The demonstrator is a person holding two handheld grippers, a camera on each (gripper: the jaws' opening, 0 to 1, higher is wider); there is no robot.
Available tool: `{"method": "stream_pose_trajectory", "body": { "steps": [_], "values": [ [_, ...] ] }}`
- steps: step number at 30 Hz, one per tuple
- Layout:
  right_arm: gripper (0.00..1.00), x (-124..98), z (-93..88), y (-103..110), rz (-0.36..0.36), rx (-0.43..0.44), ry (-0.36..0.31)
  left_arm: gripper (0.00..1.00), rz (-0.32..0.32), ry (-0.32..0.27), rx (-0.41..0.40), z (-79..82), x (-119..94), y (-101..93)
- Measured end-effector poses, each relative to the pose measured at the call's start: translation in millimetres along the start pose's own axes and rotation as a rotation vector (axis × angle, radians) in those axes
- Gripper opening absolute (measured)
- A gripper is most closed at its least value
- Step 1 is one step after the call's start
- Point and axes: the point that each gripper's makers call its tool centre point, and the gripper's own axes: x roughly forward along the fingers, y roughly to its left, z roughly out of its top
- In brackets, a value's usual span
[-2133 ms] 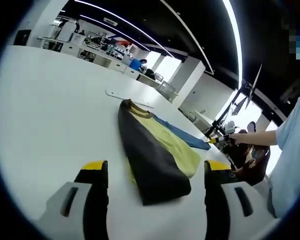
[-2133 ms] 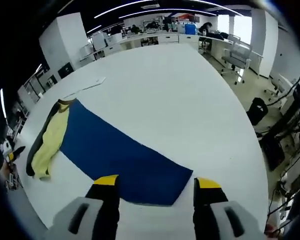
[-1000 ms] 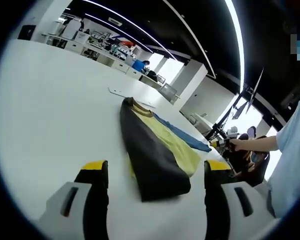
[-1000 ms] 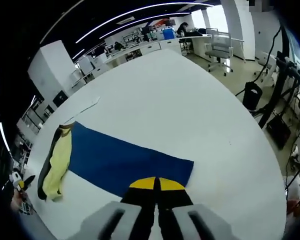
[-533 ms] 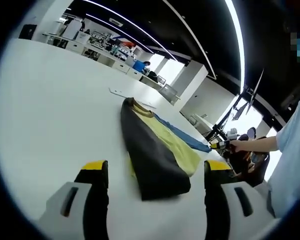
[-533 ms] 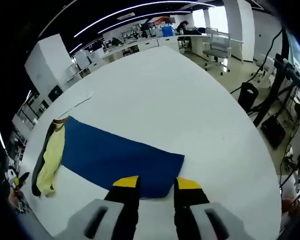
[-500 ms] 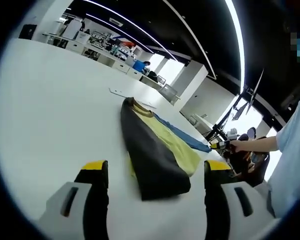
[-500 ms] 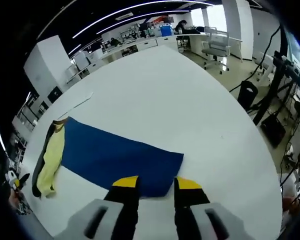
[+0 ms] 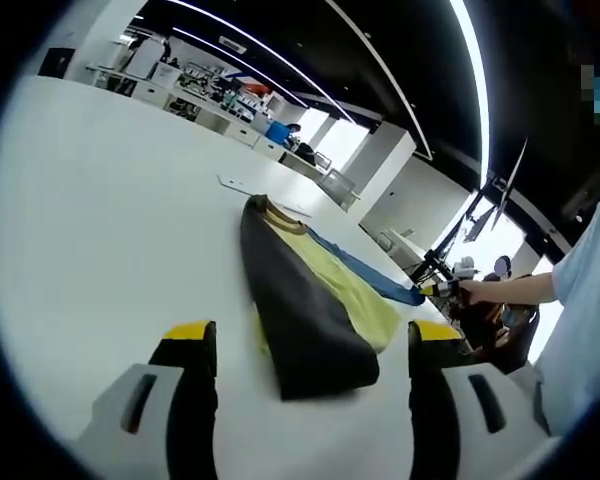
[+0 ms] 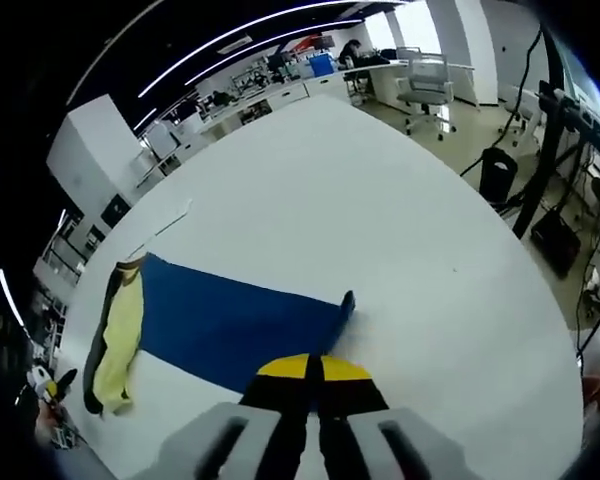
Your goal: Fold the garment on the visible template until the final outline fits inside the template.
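Garment [image 9: 310, 300] lies folded into a long narrow strip, black and yellow, on the white counter [image 9: 100, 220], resting along 1 short edge of the blue template [image 10: 235, 325]. In the right gripper view the right tongs [image 10: 313, 368] are pressed together at the template's near corner, which curls up off the counter; whether cloth is pinched between them I cannot tell. The left tongs [image 9: 310, 335] are spread wide and empty, just short of the garment's near end. My reading: the lengthwise fold looks done and the strip sits within the template's width. The next move probably calls for checking the outline, or pinching the near end to fold it shorter
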Motion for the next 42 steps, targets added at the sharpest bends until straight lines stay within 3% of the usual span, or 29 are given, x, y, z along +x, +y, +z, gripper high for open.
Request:
{"method": "stream_pose_trajectory", "body": {
  "steps": [7,9,10,20,24,30,34,38,39,42],
  "values": [
    [0.0,0.9,2.4,16.7,0.058,0.012,-0.01,0.75,-0.003,-0.005,0.0,0.8,0.5,-1.6],
    [0.0,0.5,2.5,18.8,0.052,-0.021,-0.007,0.75,-0.005,-0.006,-0.002,0.9,1.2,-2.4],
    [0.0,0.0,1.8,16.5,0.041,-0.043,-0.002,0.75,-0.007,-0.005,0.0,0.7,1.7,-3.1],
    [0.0,-7.6,-16.3,-23.6,-0.069,0.021,0.047,0.75,-0.012,0.0,-0.007,-2.6,2.9,-3.0],
    [0.0,-6.7,-19.5,-25.5,-0.072,0.031,0.042,0.75,-0.01,0.001,-0.008,-3.1,2.6,-2.2],
    [0.0,-3.9,-16.4,-19.7,-0.072,-0.051,0.034,0.75,-0.007,-0.001,-0.011,-3.0,2.2,-1.6],
    [0.22,-3.3,-12.8,-20.3,-0.08,-0.099,0.017,0.75,-0.007,-0.001,-0.011,-3.7,1.7,-2.0],
    [0.33,-2.6,-7.0,-15.9,-0.051,-0.15,-0.01,0.75,-0.007,-0.002,-0.011,-4.0,0.7,-2.5],
    [0.38,-1.9,-1.4,-13.6,-0.042,-0.188,-0.046,0.75,-0.006,-0.002,-0.011,-4.1,0.5,-2.5],
    [0.56,-1.0,-1.3,-9.0,-0.023,-0.213,-0.055,0.75,-0.007,-0.003,-0.011,-3.6,-0.2,-2.7]
  ]
}}
